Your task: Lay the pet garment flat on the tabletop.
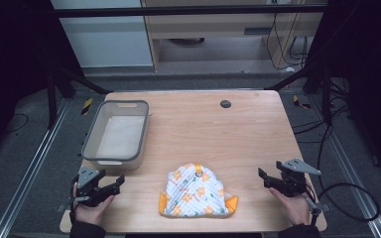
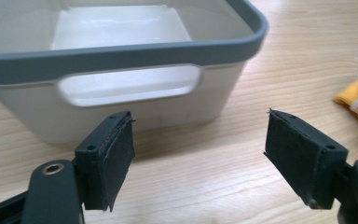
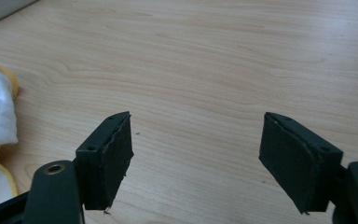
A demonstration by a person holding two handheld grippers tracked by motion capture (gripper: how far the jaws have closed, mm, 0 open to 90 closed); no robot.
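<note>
- Cloth (image 1: 196,197) lay crumpled near the front edge of the wooden table (image 1: 238,129), midway between the two hands and apart from both.
- It looked like a white quilted piece printed with orange flowers and green leaves, trimmed in yellow-orange, with a small loop at its top and orange corners poking out low on either side.
- Left gripper (image 1: 110,186) rested at the front left corner with its jaws spread wide and nothing between them; just ahead of it stood the grey-rimmed bin (image 1: 110,154), which looked bare inside.
- Right gripper (image 1: 267,179) sat at the front right, jaws likewise spread and empty, pointing in toward the cloth.
- To my eye the work was only starting, probably a reach for the cloth from both sides.
- Doing that well would mean coming in low, each pad taking an orange corner or a firm fold of the edge, not the puffed middle, so the fabric would not slip or bunch.
</note>
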